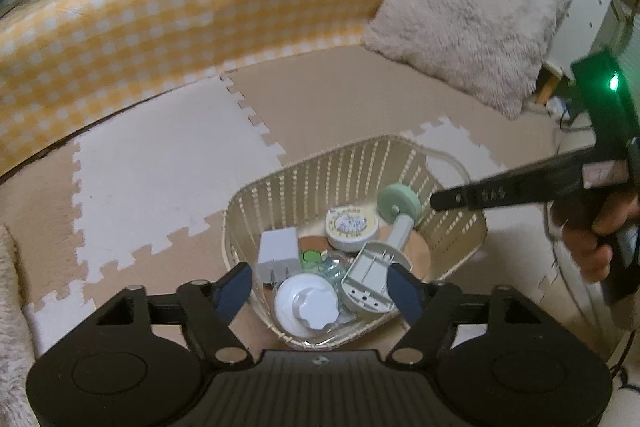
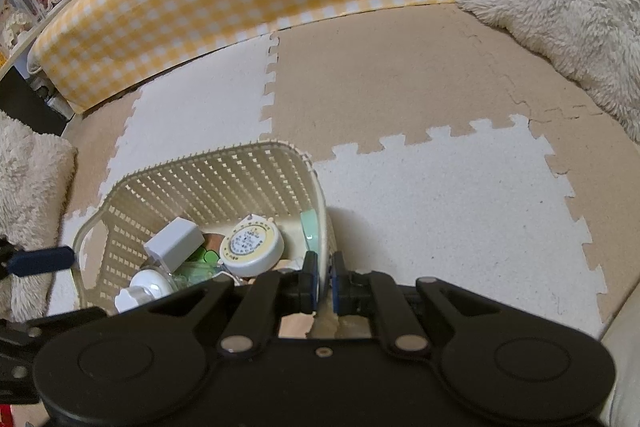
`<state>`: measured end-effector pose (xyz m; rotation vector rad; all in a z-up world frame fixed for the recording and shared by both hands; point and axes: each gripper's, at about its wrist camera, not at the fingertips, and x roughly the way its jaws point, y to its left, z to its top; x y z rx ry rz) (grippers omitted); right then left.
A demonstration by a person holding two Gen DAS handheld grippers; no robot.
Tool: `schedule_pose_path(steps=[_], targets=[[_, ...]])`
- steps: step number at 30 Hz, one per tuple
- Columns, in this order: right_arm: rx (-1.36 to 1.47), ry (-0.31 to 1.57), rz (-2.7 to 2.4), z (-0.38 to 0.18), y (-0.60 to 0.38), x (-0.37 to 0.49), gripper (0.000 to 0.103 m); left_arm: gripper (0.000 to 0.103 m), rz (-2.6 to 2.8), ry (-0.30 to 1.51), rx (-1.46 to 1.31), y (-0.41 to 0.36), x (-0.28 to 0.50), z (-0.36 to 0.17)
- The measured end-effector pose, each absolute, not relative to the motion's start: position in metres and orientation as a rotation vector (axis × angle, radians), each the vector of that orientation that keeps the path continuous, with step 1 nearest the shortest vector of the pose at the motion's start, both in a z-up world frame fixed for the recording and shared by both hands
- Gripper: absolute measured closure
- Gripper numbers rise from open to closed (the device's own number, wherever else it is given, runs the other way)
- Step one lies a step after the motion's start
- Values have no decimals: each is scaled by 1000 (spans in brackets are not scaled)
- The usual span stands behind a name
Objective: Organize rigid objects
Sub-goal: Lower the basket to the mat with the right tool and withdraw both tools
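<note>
The left claw (image 1: pixel 318 285) hangs over the near end of the cream basket (image 1: pixel 256 203) with its blue pads spread wide and nothing pressed between them. Just under and between them lie a white round knob-topped piece (image 1: pixel 306 305) and a grey plastic housing (image 1: pixel 366 281), so this looks like a hand free above goods already dropped in. Beyond those, farther from the claw, sit a white charger block (image 1: pixel 278 247), a round cream tin with a printed lid (image 1: pixel 352 227) and a mint-green disc on a stem (image 1: pixel 398 205) leaning against the far wall.

The right claw (image 2: pixel 325 279) is pinched nearly shut on the basket's right-hand wall (image 2: pixel 320 211), one pad inside and one outside. That grip probably steadies the light basket on the foam floor mat (image 2: pixel 440 211) while the other hand loads it.

The left wrist view shows the whole heap, the right-hand tool (image 1: pixel 520 191) reaching in from the side, and the person's hand (image 1: pixel 592 243) on its handle. It cannot show whether that tool's tips really bite the rim. The right wrist view settles the grip, though the pads hide the contact itself, so how firmly they hold is a guess. That view also catches one blue finger (image 2: pixel 40 261) of the left claw outside the basket's left wall, and hides the grey housing.
</note>
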<state>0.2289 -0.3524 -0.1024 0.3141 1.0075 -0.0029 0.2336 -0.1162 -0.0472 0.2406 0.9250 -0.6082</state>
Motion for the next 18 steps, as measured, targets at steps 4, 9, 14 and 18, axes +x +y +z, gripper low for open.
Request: schedule_pose_path(steps=[4, 9, 14, 18], targets=[[288, 992, -15, -98, -350, 227, 96, 17, -581, 901, 198, -110, 228, -38], [267, 940, -26, -82, -348, 219, 90, 11, -550, 877, 151, -101, 220, -29], [235, 871, -37, -63, -342, 204, 84, 7, -507, 834, 125, -93, 209, -19], [216, 814, -31, -45, -337, 186, 78, 3, -474, 781, 95, -85, 198, -7]])
